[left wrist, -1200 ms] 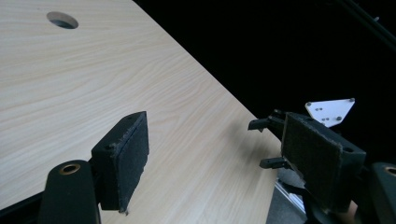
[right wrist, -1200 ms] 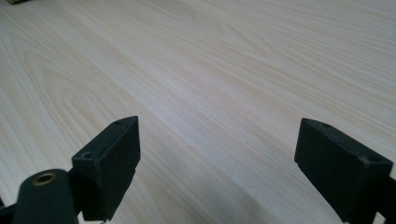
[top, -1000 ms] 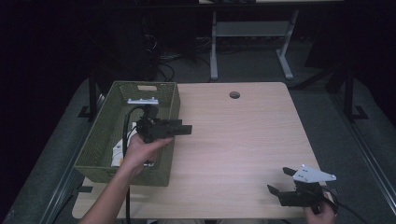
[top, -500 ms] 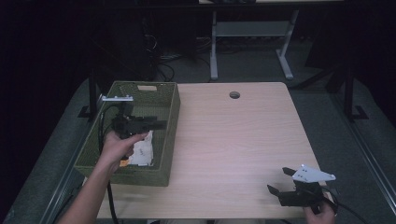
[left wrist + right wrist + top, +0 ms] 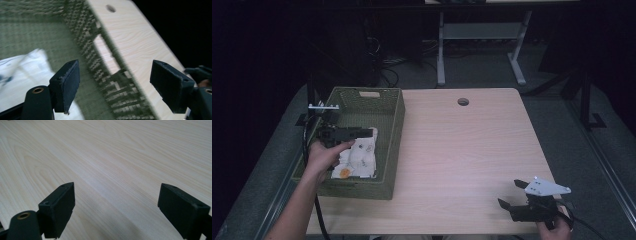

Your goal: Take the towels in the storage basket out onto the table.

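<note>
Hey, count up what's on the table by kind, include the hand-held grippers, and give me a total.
Green woven basket: 1
White printed cloth lying in the basket: 1
Hand-held grippers: 2, the left hand-held gripper over the basket, the right hand-held gripper at the table's near right corner, both open
Total: 4

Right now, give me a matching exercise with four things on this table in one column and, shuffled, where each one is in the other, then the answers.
Things:
1. white cloth
2. green basket
3. left tongs
4. right tongs

Places:
A. near right corner of the table, open over bare wood
B. lying inside the basket
C. open above the basket's contents
D. on the table's left side

Pairs: 1-B, 2-D, 3-C, 4-A
</note>
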A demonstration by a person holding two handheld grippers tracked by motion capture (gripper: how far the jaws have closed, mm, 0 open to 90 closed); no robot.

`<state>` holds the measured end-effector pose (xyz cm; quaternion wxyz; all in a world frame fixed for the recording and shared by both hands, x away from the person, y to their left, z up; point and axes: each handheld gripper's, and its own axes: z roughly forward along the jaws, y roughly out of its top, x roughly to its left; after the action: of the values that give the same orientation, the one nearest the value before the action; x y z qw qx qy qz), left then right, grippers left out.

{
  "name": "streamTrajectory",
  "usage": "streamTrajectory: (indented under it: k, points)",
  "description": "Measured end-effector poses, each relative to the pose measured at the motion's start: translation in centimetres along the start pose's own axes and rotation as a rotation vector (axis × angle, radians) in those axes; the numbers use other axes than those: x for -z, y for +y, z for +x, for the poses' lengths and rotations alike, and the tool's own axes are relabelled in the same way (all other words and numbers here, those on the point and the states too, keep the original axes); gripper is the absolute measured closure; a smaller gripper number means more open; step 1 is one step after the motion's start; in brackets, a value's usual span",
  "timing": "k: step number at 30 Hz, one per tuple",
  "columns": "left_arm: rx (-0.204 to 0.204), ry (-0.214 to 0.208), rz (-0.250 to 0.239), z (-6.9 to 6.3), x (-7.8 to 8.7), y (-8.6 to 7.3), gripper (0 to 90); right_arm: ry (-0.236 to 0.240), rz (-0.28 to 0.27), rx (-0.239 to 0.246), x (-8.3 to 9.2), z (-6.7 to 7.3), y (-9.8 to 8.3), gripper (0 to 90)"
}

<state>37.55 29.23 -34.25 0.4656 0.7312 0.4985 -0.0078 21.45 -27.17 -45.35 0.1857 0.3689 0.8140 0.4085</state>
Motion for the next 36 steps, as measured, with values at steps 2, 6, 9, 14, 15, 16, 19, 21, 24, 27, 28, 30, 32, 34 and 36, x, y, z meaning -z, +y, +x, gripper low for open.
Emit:
streamTrajectory:
  k: [2,6,9,14,15,16,19,21,24,27,28,30,32,34,36]
  points:
    - [-0.010,0.044,0.030,0.4,-0.2,-0.1,23.7,0.000,0.000,0.003,0.0,0.0,0.0,14.0]
    - [-0.018,0.113,0.073,1.2,-0.6,-0.3,25.1,0.002,0.005,0.000,0.0,0.1,0.0,14.0]
    - [-0.005,0.179,0.083,1.8,-0.9,-0.6,26.0,0.005,0.003,0.010,0.0,0.1,0.0,14.0]
    - [0.031,0.255,0.156,3.3,-1.8,-0.9,26.0,0.002,0.001,0.006,0.0,0.1,0.0,14.0]
    - [0.036,0.269,0.171,3.5,-2.0,-1.0,26.2,0.003,-0.001,0.008,0.0,0.1,0.0,14.0]
    - [0.032,0.290,0.191,3.7,-2.2,-1.0,26.2,0.003,-0.001,0.008,0.0,0.1,0.0,14.0]
    - [0.039,0.315,0.261,4.1,-3.0,-1.2,28.1,0.007,0.002,0.011,-0.1,0.2,0.0,14.0]
    - [0.028,0.332,0.299,4.1,-3.4,-1.2,28.4,0.008,0.003,0.011,-0.1,0.2,0.0,14.0]
    - [0.011,0.376,0.350,4.2,-4.0,-1.3,28.4,0.007,0.002,0.009,-0.1,0.2,0.0,14.0]
    - [-0.011,0.430,0.406,4.4,-4.6,-1.4,28.4,0.008,0.004,0.012,-0.1,0.2,0.1,14.0]
    - [-0.009,0.430,0.418,4.5,-4.8,-1.4,28.4,0.008,0.004,0.012,-0.1,0.2,0.1,14.0]
    - [-0.002,0.445,0.435,4.6,-5.1,-1.5,28.6,0.010,0.005,0.014,0.0,0.3,0.0,14.0]
    - [0.007,0.477,0.449,4.7,-5.3,-1.6,31.0,0.011,0.007,0.011,0.0,0.3,0.1,14.0]
    - [0.021,0.494,0.466,5.1,-5.5,-1.7,30.6,0.011,0.005,0.011,0.0,0.3,0.1,14.0]
    - [0.024,0.497,0.489,5.4,-5.7,-1.8,30.5,0.012,0.004,0.016,-0.1,0.2,0.1,14.0]
